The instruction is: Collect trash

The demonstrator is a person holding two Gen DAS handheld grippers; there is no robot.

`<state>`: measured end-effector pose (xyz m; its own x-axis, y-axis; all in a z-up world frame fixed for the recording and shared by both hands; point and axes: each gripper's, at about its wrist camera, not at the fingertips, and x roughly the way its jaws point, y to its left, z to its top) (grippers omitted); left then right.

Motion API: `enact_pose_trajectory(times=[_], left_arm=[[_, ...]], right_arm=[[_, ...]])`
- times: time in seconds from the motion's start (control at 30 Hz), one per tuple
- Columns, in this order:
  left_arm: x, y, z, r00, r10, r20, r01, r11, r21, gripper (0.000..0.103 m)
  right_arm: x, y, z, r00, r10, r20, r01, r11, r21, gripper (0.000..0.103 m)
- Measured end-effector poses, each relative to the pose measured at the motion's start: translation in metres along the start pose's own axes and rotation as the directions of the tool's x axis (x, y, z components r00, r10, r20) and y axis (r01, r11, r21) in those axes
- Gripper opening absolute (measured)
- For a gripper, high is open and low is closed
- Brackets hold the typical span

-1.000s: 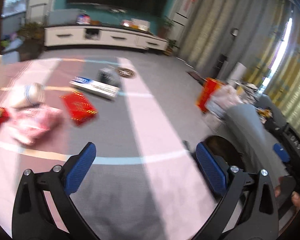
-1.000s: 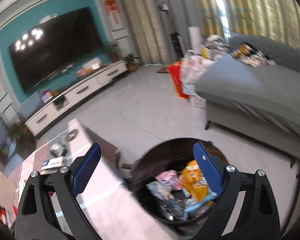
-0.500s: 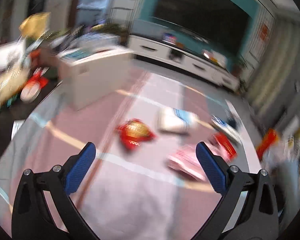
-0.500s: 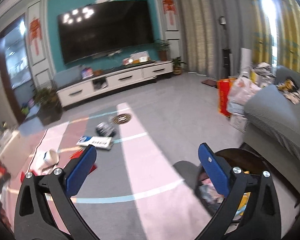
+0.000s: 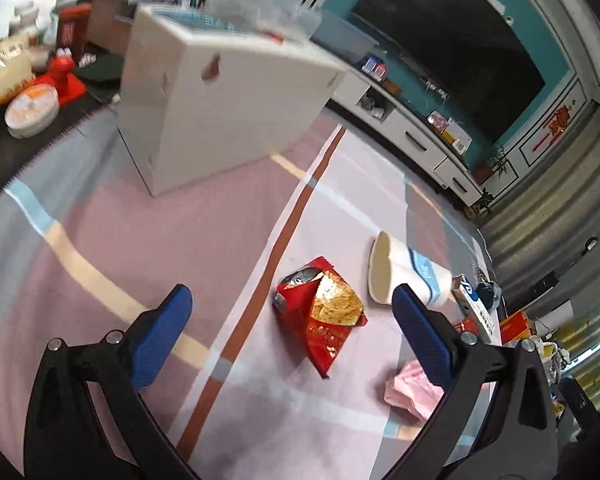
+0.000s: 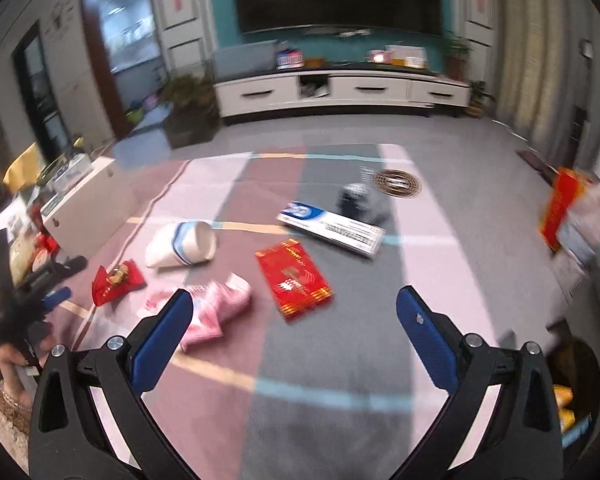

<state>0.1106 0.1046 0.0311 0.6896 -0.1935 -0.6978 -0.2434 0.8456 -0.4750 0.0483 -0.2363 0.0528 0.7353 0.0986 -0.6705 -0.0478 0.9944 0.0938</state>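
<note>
We hold both tools spread wide and empty: the left gripper (image 5: 290, 316) frames the red snack packet (image 5: 323, 318) at the centre of its view, and the right gripper (image 6: 292, 322) hangs above the striped tablecloth (image 6: 332, 364). The paper cup (image 5: 404, 272) lies on its side just right of the packet. We risk pinching only the packet's torn flap and spilling crumbs, or nudging the cup so it rolls away. The bin (image 6: 572, 392) sits at the right view's lower right edge.

print on toothpaste box (image 6: 332, 229), red packet (image 6: 294, 276), seemingly too blurred to read
</note>
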Motion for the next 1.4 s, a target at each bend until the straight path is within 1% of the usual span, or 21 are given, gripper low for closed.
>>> enact_pose_trajectory(times=[0.03,0.07,0.1,0.13,0.17,0.2,0.23,0.33,0.37,0.4,0.43,0.5,0.57,0.63,0.77,0.87,1.0,1.17,1.23,1.33,1.4], left_arm=[[0.004,-0.001,0.0,1.0,-0.003,-0.007,0.003,1.0,0.0,0.095],[0.009,-0.001,-0.001,1.0,-0.007,-0.013,0.007,1.0,0.001,0.09],[0.013,-0.002,-0.003,1.0,-0.011,-0.023,0.011,1.0,0.002,0.083],[0.015,-0.003,-0.006,0.999,-0.018,-0.034,0.018,1.0,0.001,0.078],[0.02,-0.004,-0.009,0.998,-0.024,-0.06,0.024,1.0,0.0,0.07],[0.024,-0.005,-0.012,0.997,-0.029,-0.078,0.029,1.0,0.001,0.064],[0.027,-0.006,-0.014,0.995,-0.036,-0.097,0.037,0.999,0.003,0.06],[0.033,-0.007,-0.019,0.993,-0.053,-0.109,0.054,0.999,0.002,0.049],[0.034,-0.009,-0.021,0.992,-0.056,-0.117,0.057,0.998,0.011,0.038],[0.035,-0.01,-0.023,0.991,-0.056,-0.124,0.059,0.998,0.018,0.032],[0.037,-0.012,-0.025,0.989,-0.062,-0.132,0.066,0.997,0.027,0.03],[0.039,-0.014,-0.028,0.988,-0.072,-0.138,0.078,0.996,0.038,0.02],[0.037,-0.016,-0.032,0.989,-0.073,-0.125,0.079,0.996,0.045,0.019],[0.036,-0.016,-0.033,0.989,-0.081,-0.122,0.086,0.996,0.037,0.018],[0.022,-0.02,-0.036,0.993,-0.072,-0.091,0.076,0.996,0.042,0.018],[-0.003,-0.032,-0.037,0.997,-0.068,-0.022,0.07,0.994,0.087,0.018],[-0.033,-0.042,-0.041,0.996,-0.085,0.03,0.081,0.99,0.114,0.018],[-0.064,-0.059,-0.052,0.994,-0.03,0.103,0.009,0.98,0.199,0.018],[-0.072,-0.06,-0.056,0.993,-0.027,0.113,0.003,0.978,0.21,0.018],[-0.08,-0.062,-0.066,0.991,-0.007,0.134,-0.023,0.974,0.223,0.018],[-0.081,-0.063,-0.076,0.993,0.006,0.12,-0.033,0.973,0.226,0.018]], right_arm=[[0.013,0.002,0.004,1.0,0.012,-0.014,-0.012,1.0,-0.001,0.099],[0.025,0.002,0.007,1.0,0.017,-0.026,-0.017,1.0,0.0,0.099],[0.043,0.003,0.01,0.999,0.016,-0.043,-0.016,1.0,-0.003,0.099],[0.055,0.002,0.01,0.999,0.008,-0.052,-0.008,1.0,-0.009,0.097],[0.066,0.001,0.009,0.998,-0.005,-0.06,0.004,1.0,-0.021,0.092],[0.078,0.001,0.008,0.997,-0.025,-0.074,0.022,0.999,-0.039,0.09],[0.094,-0.001,0.005,0.993,-0.045,-0.105,0.039,0.998,-0.053,0.087],[0.117,-0.009,-0.003,0.985,-0.061,-0.16,0.058,0.998,-0.021,0.083],[0.122,-0.01,-0.006,0.984,-0.063,-0.166,0.061,0.998,-0.019,0.083],[0.125,-0.01,-0.009,0.984,-0.068,-0.167,0.064,0.997,-0.03,0.083],[0.127,-0.01,-0.01,0.983,-0.076,-0.166,0.071,0.997,-0.039,0.083],[0.131,-0.011,-0.012,0.983,-0.068,-0.168,0.062,0.997,-0.037,0.081],[0.133,-0.013,-0.015,0.983,-0.037,-0.177,0.035,0.999,-0.017,0.07],[0.133,-0.015,-0.017,0.985,-0.029,-0.17,0.028,1.0,-0.008,0.068],[0.13,-0.011,-0.022,0.986,-0.054,-0.159,0.047,0.998,-0.047,0.065],[0.124,-0.008,-0.026,0.986,-0.054,-0.156,0.049,0.998,-0.037,0.064],[0.098,-0.009,-0.028,0.993,-0.01,-0.119,0.013,1.0,0.02,0.063],[0.055,-0.008,-0.028,0.999,0.01,-0.034,-0.008,0.999,0.048,0.063],[0.042,-0.012,-0.032,0.999,0.034,-0.012,-0.033,0.997,0.074,0.063],[0.024,-0.016,-0.042,0.999,0.031,0.014,-0.032,0.994,0.107,0.063],[0.016,-0.019,-0.05,0.999,0.036,0.02,-0.039,0.991,0.131,0.063]])
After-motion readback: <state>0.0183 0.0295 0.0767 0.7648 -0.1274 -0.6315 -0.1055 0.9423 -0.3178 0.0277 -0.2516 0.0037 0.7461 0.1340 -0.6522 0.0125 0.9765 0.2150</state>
